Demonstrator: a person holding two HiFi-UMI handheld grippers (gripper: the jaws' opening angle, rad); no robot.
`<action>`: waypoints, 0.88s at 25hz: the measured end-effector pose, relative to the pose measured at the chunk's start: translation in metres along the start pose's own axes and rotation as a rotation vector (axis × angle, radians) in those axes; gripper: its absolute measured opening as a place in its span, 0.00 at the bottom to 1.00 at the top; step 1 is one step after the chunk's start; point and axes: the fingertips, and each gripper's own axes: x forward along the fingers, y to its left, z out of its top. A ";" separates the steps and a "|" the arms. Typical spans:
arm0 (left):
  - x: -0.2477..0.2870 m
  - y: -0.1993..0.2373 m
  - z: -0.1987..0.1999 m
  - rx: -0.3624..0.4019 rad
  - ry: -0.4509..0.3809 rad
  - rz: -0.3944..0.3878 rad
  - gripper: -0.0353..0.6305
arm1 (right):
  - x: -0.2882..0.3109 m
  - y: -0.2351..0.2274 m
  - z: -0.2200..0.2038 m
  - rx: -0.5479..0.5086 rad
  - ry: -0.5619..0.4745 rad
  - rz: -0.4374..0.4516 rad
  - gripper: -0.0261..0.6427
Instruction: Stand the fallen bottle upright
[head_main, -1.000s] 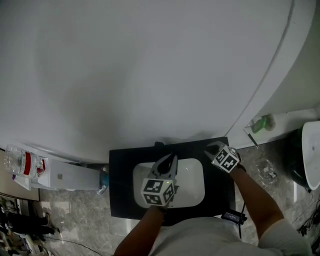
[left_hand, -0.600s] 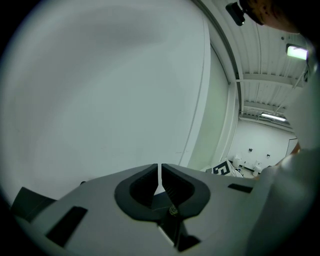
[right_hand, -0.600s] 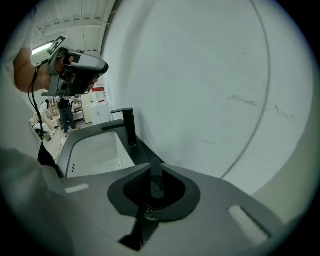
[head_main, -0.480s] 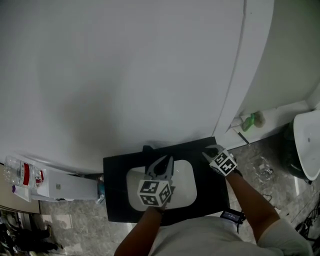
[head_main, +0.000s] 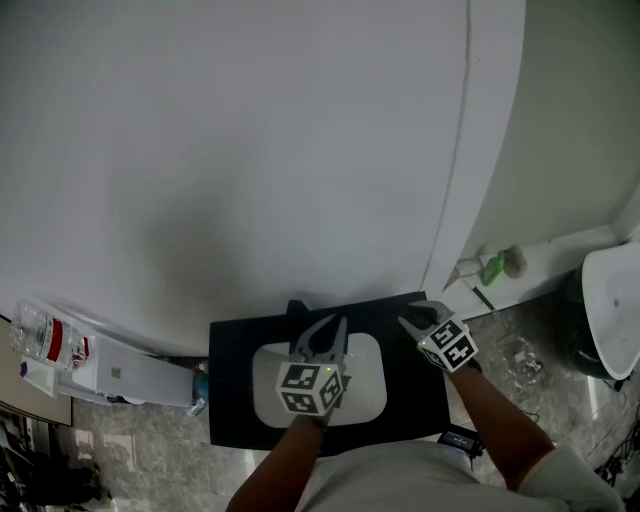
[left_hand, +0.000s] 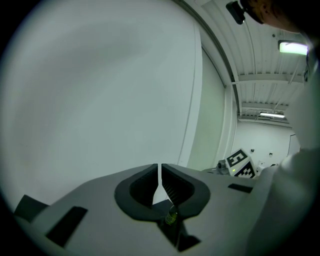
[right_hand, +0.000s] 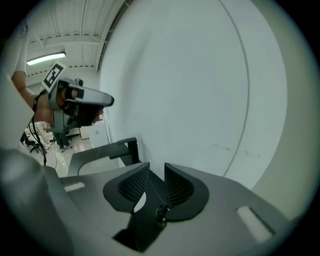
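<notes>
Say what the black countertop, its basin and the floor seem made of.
Black countertop: matte, even black, perhaps stone or laminate. Basin: smooth plain white, probably ceramic. Floor: grey with mottled veining, likely marble or marble-look tile.

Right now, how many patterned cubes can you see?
2. One cube rides the left gripper above the white basin; the other rides the right gripper at the black counter, right side. None seems hidden.
</notes>
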 end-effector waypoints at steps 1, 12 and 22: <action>-0.001 -0.003 0.006 0.006 -0.010 0.001 0.07 | -0.010 0.006 0.016 0.006 -0.036 0.008 0.17; 0.000 -0.036 0.086 0.080 -0.150 0.011 0.07 | -0.100 0.040 0.171 0.042 -0.424 0.048 0.04; 0.004 -0.059 0.120 0.096 -0.202 0.002 0.07 | -0.129 0.036 0.219 0.069 -0.493 0.062 0.04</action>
